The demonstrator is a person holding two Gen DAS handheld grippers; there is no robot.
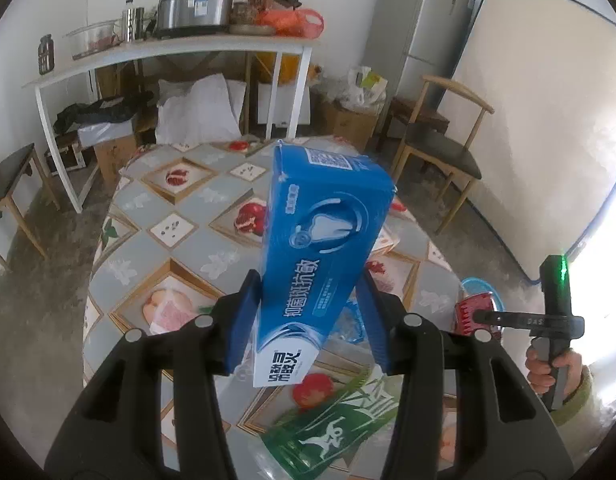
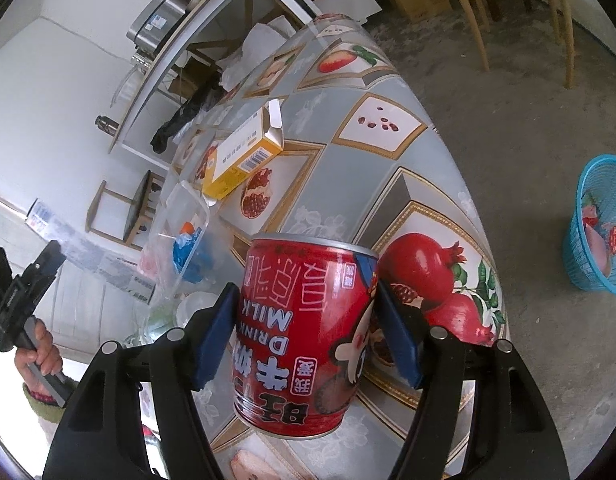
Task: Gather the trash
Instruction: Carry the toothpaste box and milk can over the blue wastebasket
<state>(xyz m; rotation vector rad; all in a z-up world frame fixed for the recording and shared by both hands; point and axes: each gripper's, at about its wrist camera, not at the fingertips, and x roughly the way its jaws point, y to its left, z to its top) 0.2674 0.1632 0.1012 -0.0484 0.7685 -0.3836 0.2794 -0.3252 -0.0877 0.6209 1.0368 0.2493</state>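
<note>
Jaws of left gripper (image 1: 308, 312) clamped on blue box (image 1: 320, 248), right gripper (image 2: 308, 332) clamped on red can (image 2: 303, 336), can's base cut off.

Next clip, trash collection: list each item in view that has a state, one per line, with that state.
Left hand-held gripper: shut on the blue toothpaste box.
Blue toothpaste box: held clear of the table, tilted.
Right hand-held gripper: shut on the red milk can.
Red milk can: lifted, held upside down.
Yellow carton: lying on the table, end flap open.
Blue basket: on the floor, trash already inside.
Green packet: lying flat on the table.
</note>
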